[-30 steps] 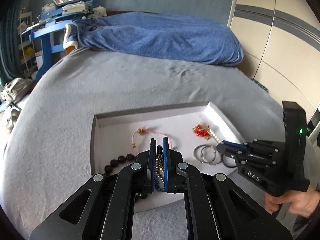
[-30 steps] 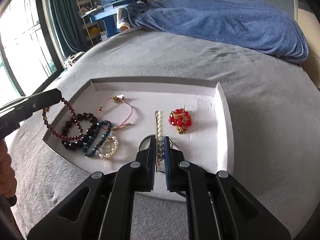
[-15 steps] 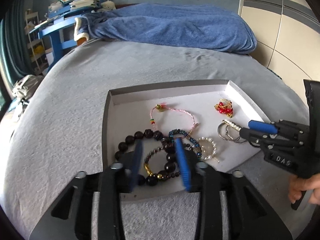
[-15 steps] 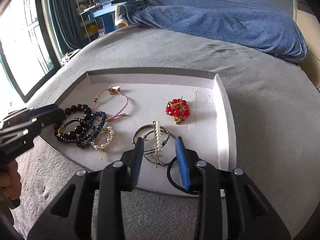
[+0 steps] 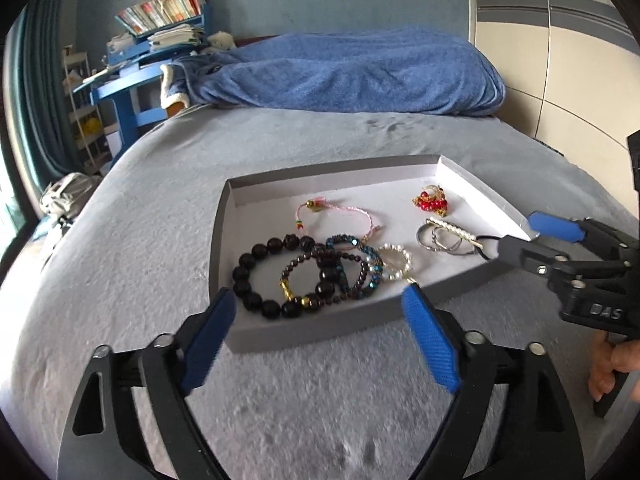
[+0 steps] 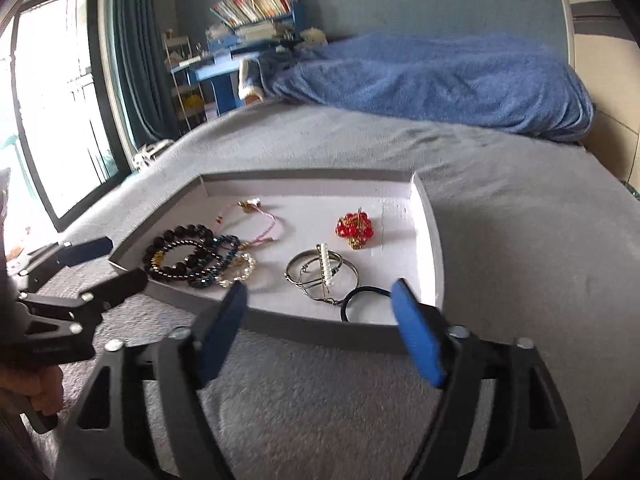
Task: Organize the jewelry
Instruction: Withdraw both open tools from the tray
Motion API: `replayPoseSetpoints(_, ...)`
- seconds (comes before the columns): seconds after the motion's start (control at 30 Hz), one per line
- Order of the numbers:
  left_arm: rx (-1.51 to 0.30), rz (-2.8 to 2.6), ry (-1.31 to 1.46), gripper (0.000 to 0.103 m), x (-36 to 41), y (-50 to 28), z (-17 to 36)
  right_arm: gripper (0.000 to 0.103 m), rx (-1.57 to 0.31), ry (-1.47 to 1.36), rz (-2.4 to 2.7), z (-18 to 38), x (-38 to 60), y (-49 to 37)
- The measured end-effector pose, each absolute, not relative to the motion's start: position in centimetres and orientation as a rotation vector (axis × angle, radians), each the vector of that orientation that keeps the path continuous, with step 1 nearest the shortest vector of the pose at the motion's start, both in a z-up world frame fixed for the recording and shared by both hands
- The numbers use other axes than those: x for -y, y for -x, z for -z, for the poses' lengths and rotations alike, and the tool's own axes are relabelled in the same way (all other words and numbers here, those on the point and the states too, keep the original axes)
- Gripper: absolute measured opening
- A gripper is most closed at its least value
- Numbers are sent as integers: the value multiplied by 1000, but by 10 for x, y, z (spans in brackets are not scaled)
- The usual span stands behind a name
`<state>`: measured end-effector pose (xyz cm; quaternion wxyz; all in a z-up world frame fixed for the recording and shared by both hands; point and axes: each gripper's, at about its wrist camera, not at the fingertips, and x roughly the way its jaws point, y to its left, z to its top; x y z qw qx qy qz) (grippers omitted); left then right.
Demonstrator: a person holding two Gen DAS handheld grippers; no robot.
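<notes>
A grey bedspread (image 5: pixel 140 216) covers the bed, with a blue blanket (image 5: pixel 344 72) bunched along its far side. On the bedspread sits a shallow grey tray (image 5: pixel 219 240) with a white floor, and all the jewelry lies inside it.

The left gripper (image 5: pixel 320 334) hovers over the bedspread just short of the tray's near wall, its 2 blue-padded fingers spread wide and holding nothing. The right gripper (image 6: pixel 318 330) sits likewise outside the near wall, at the tray's other end, fingers wide apart and empty; in the left wrist view its tips reach the tray's near right corner (image 5: pixel 536 240).

Directly ahead of the left gripper, at the near left of the tray, lies an overlapping cluster: a large black bead bracelet (image 5: pixel 256 280), a dark garnet bead bracelet (image 5: pixel 308 284) crossing it, a teal bead bracelet (image 5: pixel 360 256), and a small pearl bracelet (image 5: pixel 396 260). Behind them lies a pink cord bracelet (image 5: pixel 336 216), apart from the cluster.

Ahead of the right gripper, just inside the near wall, a black hair tie (image 6: pixel 360 302) touches silver bangles (image 6: pixel 320 276), and a pearl hair clip (image 6: pixel 325 262) lies across the bangles. Farther back, on its own, rests a red bead brooch (image 6: pixel 355 230).
</notes>
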<state>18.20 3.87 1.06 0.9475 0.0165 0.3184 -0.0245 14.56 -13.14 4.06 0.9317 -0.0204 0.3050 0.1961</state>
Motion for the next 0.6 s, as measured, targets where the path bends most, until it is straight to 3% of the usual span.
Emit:
replayPoseSetpoints(0.2,-593,27,-21,95,-39,-167,-14,97,-577,15,-390,-46,139,-126)
replayPoseSetpoints(0.6,-544,36,12,98,-39,-130,-12,97,-542,26,-367,-44,142,-88)
